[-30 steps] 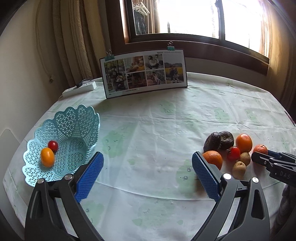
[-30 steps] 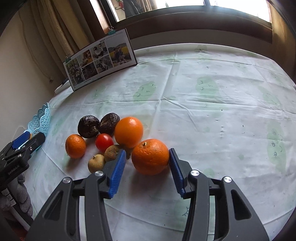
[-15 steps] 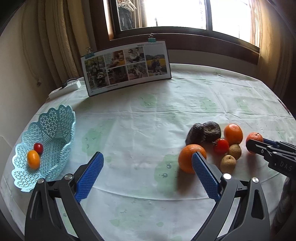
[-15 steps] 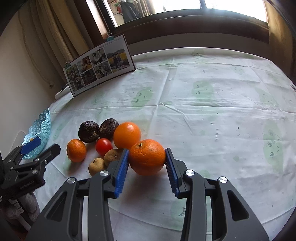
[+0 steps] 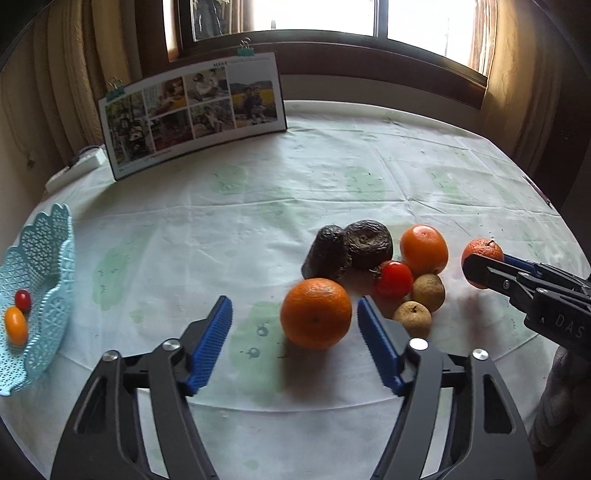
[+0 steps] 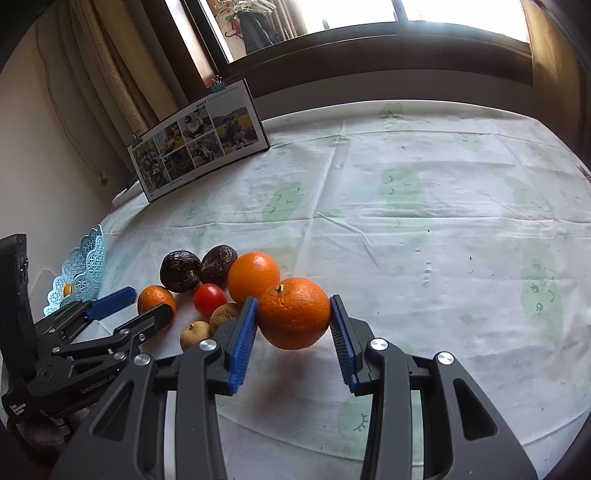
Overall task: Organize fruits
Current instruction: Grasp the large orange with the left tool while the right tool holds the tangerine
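Orange [image 5: 316, 313] sits between the left tool's [image 5: 294, 322] spread fingers, nearer the right one; right tool [image 6: 293, 318] clamps another orange [image 6: 293, 313]; basket [image 5: 48, 317] waits at the desk's left edge.

window [image 5: 325, 16] backlight blown out; soft shadows toward camera; fisheye edges dark, curved.
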`<act>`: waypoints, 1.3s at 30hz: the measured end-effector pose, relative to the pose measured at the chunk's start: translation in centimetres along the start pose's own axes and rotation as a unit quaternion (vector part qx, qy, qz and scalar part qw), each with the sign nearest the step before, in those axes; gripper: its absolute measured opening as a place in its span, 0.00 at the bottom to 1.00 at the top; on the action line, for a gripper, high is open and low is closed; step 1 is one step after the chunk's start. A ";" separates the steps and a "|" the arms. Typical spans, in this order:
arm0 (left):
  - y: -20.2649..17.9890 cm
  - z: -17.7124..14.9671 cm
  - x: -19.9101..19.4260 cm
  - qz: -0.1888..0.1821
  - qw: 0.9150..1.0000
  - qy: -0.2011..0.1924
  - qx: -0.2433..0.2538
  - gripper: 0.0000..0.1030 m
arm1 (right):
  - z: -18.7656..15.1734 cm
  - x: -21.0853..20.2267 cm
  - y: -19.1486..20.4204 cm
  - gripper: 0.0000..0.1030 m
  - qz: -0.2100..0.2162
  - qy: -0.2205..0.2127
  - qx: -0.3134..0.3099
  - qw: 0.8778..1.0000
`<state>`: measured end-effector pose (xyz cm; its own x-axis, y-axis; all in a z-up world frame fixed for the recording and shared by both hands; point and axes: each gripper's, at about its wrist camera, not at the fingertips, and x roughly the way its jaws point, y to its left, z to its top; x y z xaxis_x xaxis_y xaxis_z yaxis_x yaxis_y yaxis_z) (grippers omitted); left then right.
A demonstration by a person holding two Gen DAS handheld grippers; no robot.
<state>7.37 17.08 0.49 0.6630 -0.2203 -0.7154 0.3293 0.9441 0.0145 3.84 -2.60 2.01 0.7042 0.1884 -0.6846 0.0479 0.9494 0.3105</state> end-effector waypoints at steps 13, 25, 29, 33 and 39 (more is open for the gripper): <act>0.1 -0.5 0.0 -0.031 1.000 -0.005 -0.006 0.39 | -0.1 -0.1 0.1 0.39 0.003 -0.006 0.000 1.000; 1.8 -0.2 -3.1 0.011 0.999 -0.051 -0.013 0.39 | 0.1 -0.6 0.5 0.39 -0.004 -0.017 -0.003 1.000; 3.4 -0.1 -4.3 0.030 0.997 -0.068 -0.031 0.39 | 0.2 -0.9 0.8 0.39 -0.004 -0.021 -0.003 1.000; 5.7 0.0 -5.5 0.058 0.993 -0.087 -0.054 0.39 | 0.5 -1.0 1.8 0.39 -0.002 -0.024 -0.008 1.000; 9.3 -0.3 -6.9 0.096 0.986 -0.106 -0.088 0.39 | 0.8 -1.1 3.5 0.39 0.002 -0.026 -0.022 0.999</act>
<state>5.67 27.48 5.30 0.8331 -0.0624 -0.5496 0.0751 0.9972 0.0005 3.84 0.33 4.40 0.7401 0.1805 -0.6479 0.0137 0.9591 0.2828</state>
